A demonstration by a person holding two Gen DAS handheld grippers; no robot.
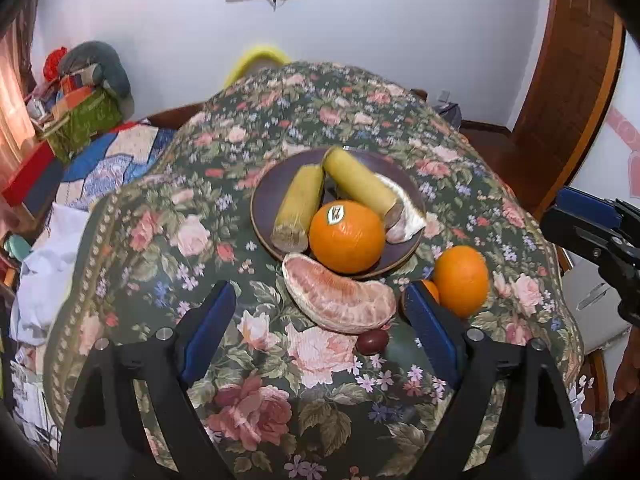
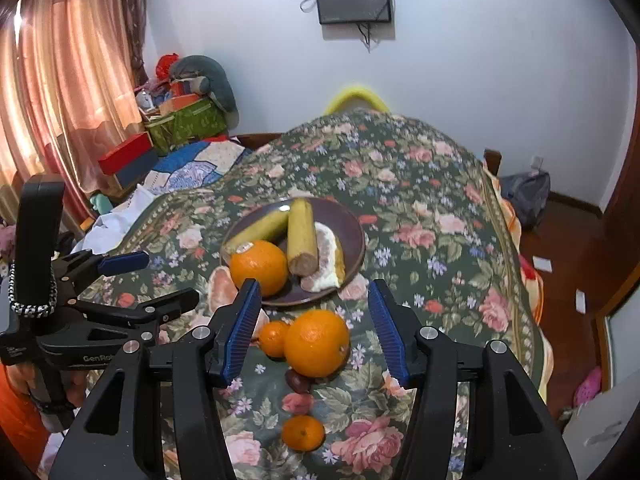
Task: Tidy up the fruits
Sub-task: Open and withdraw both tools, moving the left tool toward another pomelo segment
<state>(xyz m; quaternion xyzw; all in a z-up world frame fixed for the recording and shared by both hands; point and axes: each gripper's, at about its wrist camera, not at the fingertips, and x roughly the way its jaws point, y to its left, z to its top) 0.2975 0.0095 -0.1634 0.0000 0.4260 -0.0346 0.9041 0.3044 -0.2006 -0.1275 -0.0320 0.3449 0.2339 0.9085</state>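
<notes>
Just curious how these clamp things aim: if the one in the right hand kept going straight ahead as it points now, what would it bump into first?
Probably the large orange on the tablecloth, which sits between the right gripper's open jaws. Depth is hard to judge through the fisheye.

Table [image 1: 320, 96], covered by a dark green floral cloth [image 1: 260, 400] that draped over its edges. Lying directly on the cloth were: one dark brown plate [image 1: 272, 196], loaded with fruit; one peeled pomelo segment [image 1: 340, 300], touching the plate's near rim; one large orange [image 2: 317, 342]; one small mandarin [image 2: 274, 338] just beside that orange, toward the pomelo segment; one dark red-brown date-like fruit [image 2: 298, 382] at the orange's near side; one further mandarin [image 2: 303, 433], set apart nearer the table's edge.
</notes>
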